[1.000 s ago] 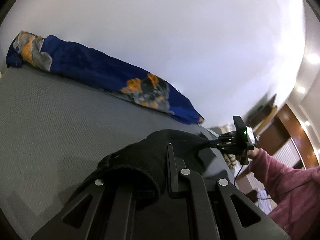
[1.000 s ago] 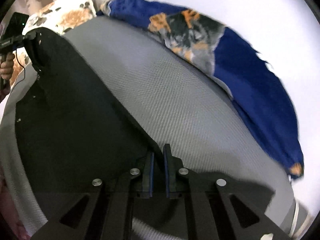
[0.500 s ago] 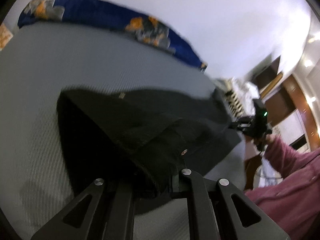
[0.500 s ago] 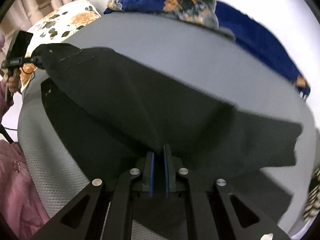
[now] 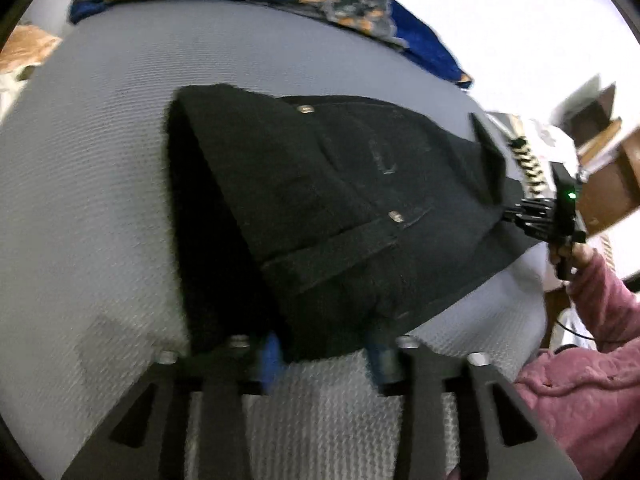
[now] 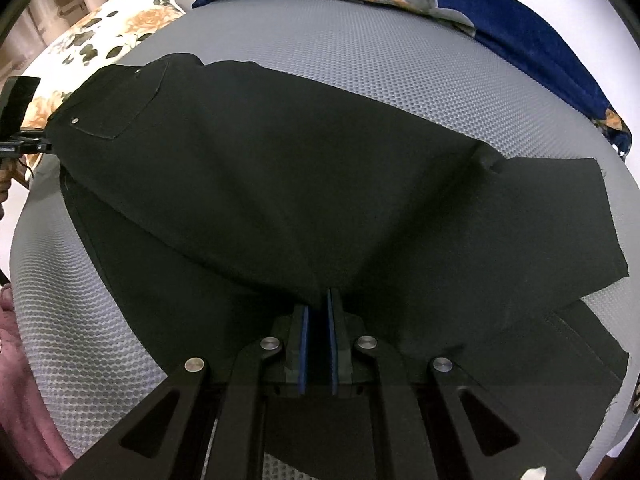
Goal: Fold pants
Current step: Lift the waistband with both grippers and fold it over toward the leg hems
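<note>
One pair of black pants (image 6: 304, 184) on the grey mattress (image 6: 400, 64), laid across it: waistband end with pocket and rivets toward my left, leg hems (image 6: 600, 248) toward my right. Top layer is doubled over a lower layer; the lower hem pokes out at the right, near the mattress edge. Near edge of the fabric lies close to the mattress's front edge on both views. Open grey surface beyond the pants, up to one blue patterned blanket (image 6: 500, 12) bunched along the far side by the wall. One floral pillow (image 6: 112, 28) at the far left corner.

My left gripper (image 5: 324, 356) is opening: blue pads spread, waistband corner of the pants (image 5: 340, 240) between them, pads not pressing on it as far as I can see; picture is blurred. My right gripper (image 6: 317, 340) is pinched tight on a fold of the pants at the near edge, cloth tented up to the pads.

Two grippers, one pink sleeve (image 5: 592, 360) at the right.
</note>
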